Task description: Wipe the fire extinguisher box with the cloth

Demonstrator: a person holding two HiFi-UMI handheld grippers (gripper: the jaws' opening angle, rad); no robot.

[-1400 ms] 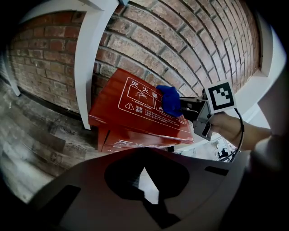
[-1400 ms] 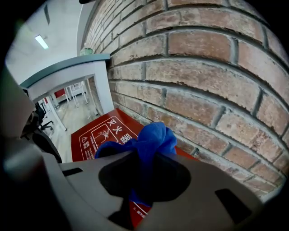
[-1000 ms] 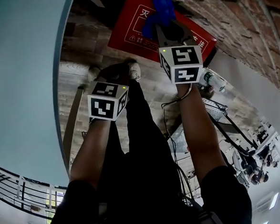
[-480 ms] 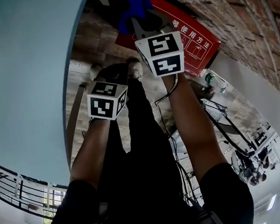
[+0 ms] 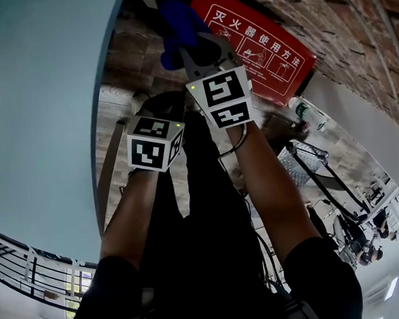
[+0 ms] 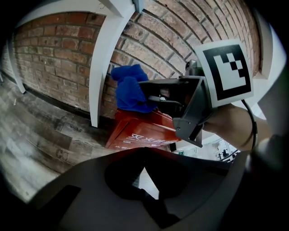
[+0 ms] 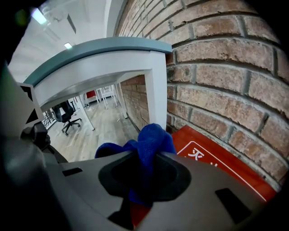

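Both right gripper (image 5: pixel 185 47) and cloth (image 5: pixel 176 19) shifted left along box (image 5: pixel 263 48).

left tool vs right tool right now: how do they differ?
Grip: the right tool is shut on the blue cloth. The left tool is shut with nothing in it.
Place: the right tool is raised by the red box at the brick wall. The left tool hangs back, short of the box.
Shared: both point towards the wall.
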